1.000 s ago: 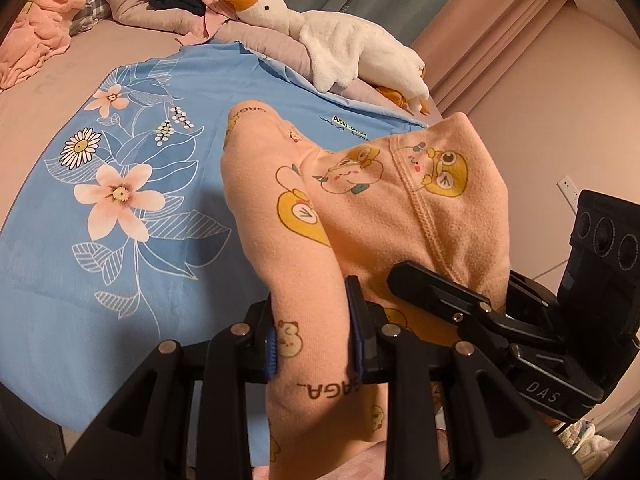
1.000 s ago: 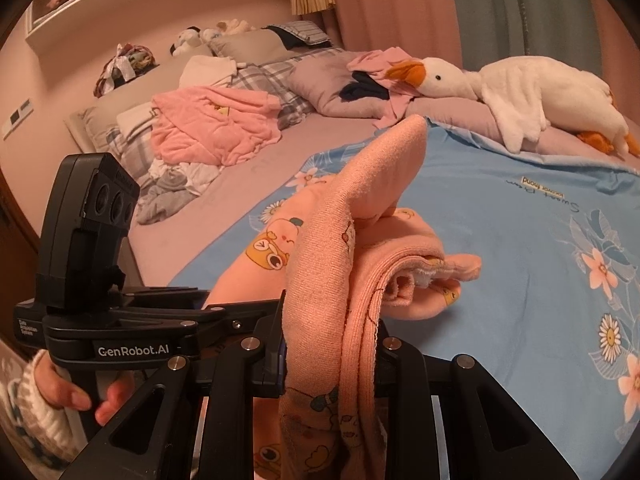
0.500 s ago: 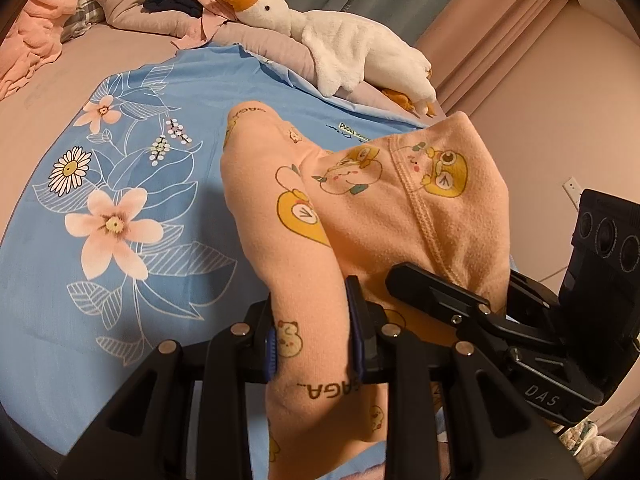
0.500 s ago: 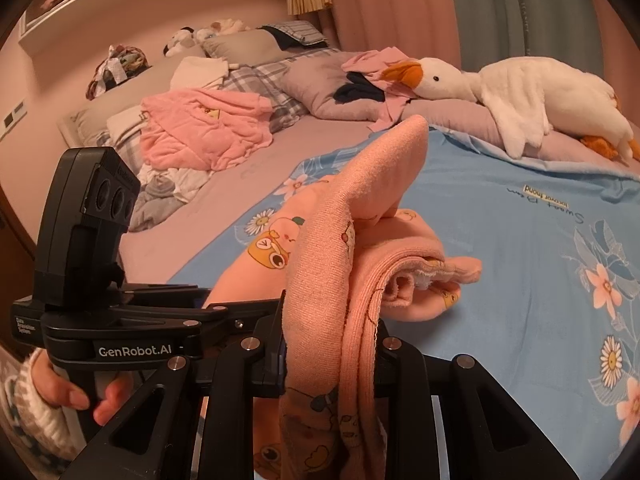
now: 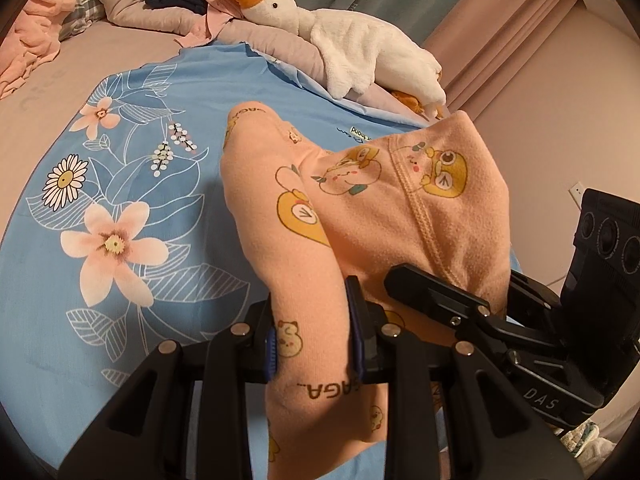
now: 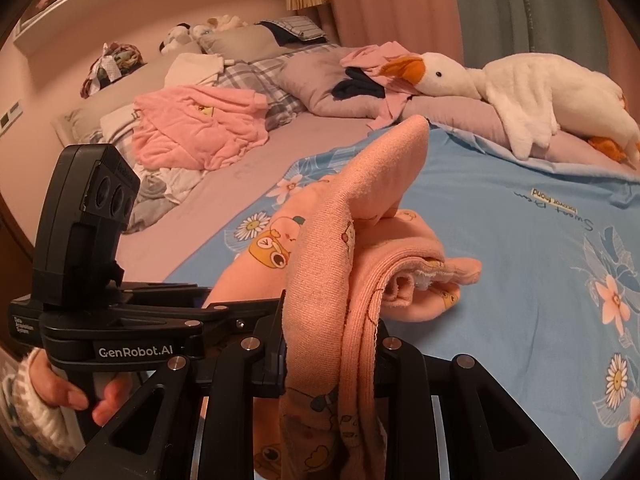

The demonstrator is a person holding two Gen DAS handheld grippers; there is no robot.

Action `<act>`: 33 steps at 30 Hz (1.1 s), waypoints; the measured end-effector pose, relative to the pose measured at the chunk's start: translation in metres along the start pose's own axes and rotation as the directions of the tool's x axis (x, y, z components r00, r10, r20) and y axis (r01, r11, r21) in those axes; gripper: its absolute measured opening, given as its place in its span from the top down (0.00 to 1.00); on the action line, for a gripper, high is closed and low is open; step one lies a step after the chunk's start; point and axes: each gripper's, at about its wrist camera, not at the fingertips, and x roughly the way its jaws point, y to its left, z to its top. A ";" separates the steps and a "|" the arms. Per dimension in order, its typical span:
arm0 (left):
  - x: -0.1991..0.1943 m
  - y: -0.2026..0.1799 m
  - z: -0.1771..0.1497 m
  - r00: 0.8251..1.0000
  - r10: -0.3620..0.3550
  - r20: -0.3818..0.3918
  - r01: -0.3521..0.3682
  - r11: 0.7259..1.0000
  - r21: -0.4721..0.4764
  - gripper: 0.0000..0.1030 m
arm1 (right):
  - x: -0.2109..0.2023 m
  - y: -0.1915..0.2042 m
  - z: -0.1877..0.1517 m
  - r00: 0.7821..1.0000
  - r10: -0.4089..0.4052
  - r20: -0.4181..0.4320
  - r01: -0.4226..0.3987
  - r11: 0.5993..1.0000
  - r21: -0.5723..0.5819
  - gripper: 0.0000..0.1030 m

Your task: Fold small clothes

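A small peach garment with cartoon prints (image 5: 360, 216) is held up over the blue floral sheet (image 5: 120, 200). My left gripper (image 5: 314, 340) is shut on one fold of it. My right gripper (image 6: 330, 354) is shut on another bunched fold of the same garment (image 6: 352, 256), whose far part droops onto the sheet (image 6: 520, 240). The right gripper also shows at the right in the left wrist view (image 5: 460, 312); the left gripper shows at the left in the right wrist view (image 6: 160, 320). The two grippers are close side by side.
A white plush goose (image 6: 520, 92) lies on pillows at the far edge of the sheet. A pile of pink clothes (image 6: 196, 132) and other laundry lies on the bed at the left. Curtains and a wall stand behind.
Both grippers have moved forward a little over the sheet with the garment still clamped. The garment's shape is much the same.
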 end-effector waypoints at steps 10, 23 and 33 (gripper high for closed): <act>0.015 0.014 0.020 1.000 0.019 0.002 -0.019 1.000 0.003 0.75 | 0.014 -0.001 0.006 1.000 -0.005 -0.001 0.005 1.000 -0.002 0.74; 0.032 0.034 0.037 0.999 0.048 0.007 -0.048 0.999 -0.002 0.74 | 0.045 -0.008 0.022 1.000 0.001 -0.009 -0.001 1.000 -0.015 0.74; 0.042 0.040 0.047 0.998 0.066 0.008 -0.066 0.998 0.016 0.74 | 0.055 -0.014 0.025 1.000 0.000 -0.001 0.000 1.000 -0.008 0.74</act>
